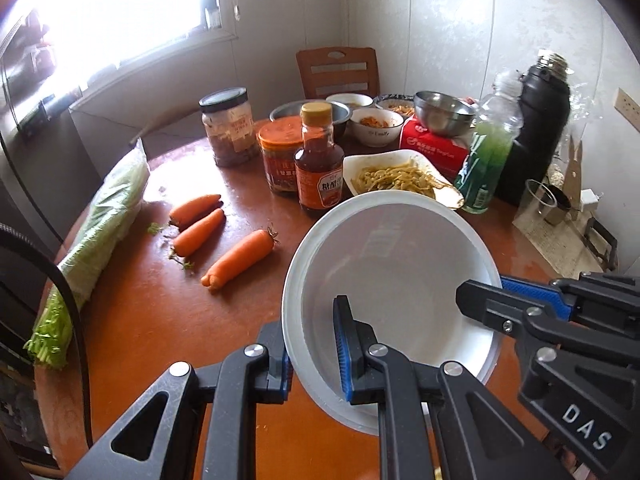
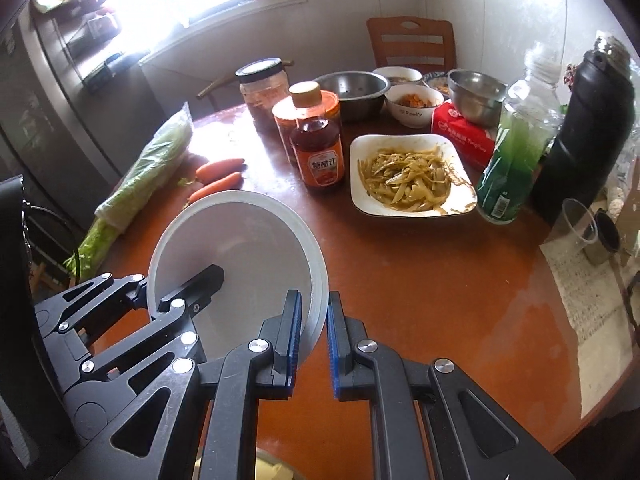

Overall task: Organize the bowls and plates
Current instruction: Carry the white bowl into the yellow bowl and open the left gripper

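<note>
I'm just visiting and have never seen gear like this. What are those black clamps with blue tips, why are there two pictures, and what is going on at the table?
There is no robot here. A person holds a hand-held clamp, called a gripper, in each hand, and each one carries a wide-angle camera looking along its fingers. So one picture comes from the left gripper and the other from the right gripper; each view also shows the other gripper off to the side.

Both grippers pinch the rim of one empty white bowl, on opposite sides, holding it tilted above the table.

On the table lie carrots, bagged celery, a sauce bottle, jars, a plate of food, steel bowls, a green bottle and a black flask.
</note>
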`<state>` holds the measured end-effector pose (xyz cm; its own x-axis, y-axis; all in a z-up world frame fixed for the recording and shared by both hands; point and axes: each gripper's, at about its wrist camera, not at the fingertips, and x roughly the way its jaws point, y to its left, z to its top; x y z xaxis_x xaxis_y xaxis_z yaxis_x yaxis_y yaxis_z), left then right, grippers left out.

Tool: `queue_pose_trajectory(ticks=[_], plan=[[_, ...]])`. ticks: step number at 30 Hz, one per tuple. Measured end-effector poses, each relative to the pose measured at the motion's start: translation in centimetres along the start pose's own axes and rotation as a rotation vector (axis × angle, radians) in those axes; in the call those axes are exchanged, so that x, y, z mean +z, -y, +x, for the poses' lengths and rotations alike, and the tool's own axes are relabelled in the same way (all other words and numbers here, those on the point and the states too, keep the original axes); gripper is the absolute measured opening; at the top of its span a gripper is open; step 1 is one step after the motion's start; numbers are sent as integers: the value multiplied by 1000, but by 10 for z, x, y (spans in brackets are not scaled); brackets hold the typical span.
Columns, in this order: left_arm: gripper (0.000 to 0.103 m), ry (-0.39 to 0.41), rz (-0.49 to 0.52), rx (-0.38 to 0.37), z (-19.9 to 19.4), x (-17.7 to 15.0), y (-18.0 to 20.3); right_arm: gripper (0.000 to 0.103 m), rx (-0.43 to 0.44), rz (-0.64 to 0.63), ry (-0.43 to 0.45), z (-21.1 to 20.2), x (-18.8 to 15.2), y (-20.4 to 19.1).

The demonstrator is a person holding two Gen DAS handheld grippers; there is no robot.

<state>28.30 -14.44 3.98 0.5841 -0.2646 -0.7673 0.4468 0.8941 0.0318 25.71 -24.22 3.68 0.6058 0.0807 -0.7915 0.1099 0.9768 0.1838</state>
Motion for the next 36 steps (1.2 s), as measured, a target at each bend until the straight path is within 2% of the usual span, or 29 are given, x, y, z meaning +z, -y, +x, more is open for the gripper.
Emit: queue_pose_trajectory(ticks=[10,18,22,26,36], plan=[[18,54,18,10,-57,-34,11,13,24,-30,83,-57,-45,-15],[18,68,39,5,-92,-78,26,14,22,-43,102,-89,-98,-24],[18,42,54,13,-96,-102,31,14,10,-55,92,-92,-121,-30],[18,32,35,-15,-99,-120,29,14,28,-42,60,-90,-142,-30],[18,16,27,4,-96,-161,35,15,-3,-63,18,-85,-180,-40]])
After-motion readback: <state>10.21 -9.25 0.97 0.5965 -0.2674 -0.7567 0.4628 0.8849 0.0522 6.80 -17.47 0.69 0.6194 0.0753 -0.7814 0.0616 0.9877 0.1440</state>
